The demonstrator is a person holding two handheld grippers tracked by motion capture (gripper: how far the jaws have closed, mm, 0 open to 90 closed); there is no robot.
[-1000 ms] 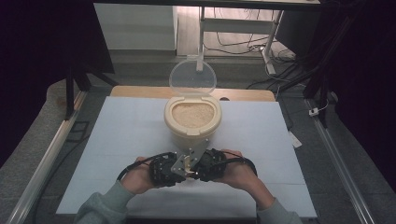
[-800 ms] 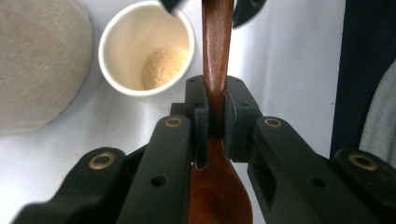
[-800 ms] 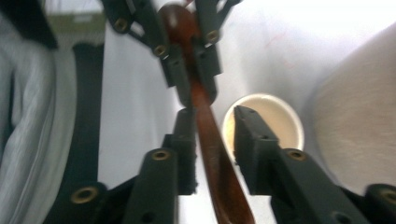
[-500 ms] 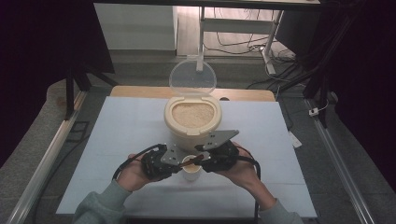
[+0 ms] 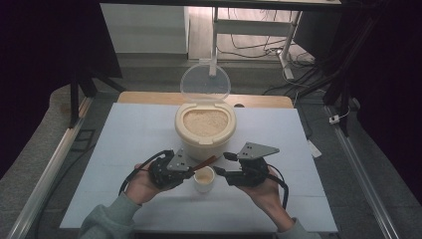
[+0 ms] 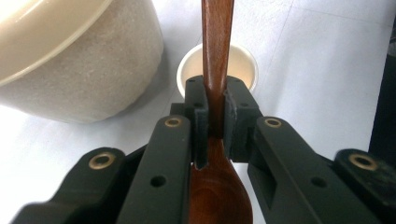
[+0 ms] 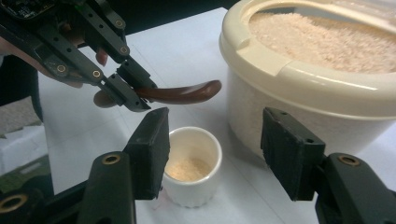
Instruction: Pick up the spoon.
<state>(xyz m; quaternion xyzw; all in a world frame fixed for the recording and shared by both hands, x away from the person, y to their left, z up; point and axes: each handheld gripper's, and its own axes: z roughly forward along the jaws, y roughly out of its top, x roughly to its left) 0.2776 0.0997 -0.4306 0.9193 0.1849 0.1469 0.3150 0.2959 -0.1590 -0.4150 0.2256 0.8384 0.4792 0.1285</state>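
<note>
We clamp left claw (image 5: 191,172) on wooden spoon (image 5: 203,163) above small white cup (image 5: 204,179), near table (image 5: 124,134) front edge. Our right claw (image 5: 220,163) just opening, empty, beside cup; rice container (image 5: 205,128) behind.

A pale blue-white rectangular sheet (image 5: 129,149) covers the bench, and a strip of the light wooden benchtop (image 5: 149,97) shows along its far edge. Slim silver metal rails (image 5: 47,172) run down both sides, over grey carpeted floor (image 5: 30,149). Black curtains (image 5: 45,59) hang at left and right, leaving the sides dark. Beyond the bench stands a white metal frame (image 5: 259,25) on a lighter floor, with black cables (image 5: 249,47) trailing around it. A pale box-like cabinet (image 5: 144,30), possibly a low wall panel, sits behind to the left.
</note>
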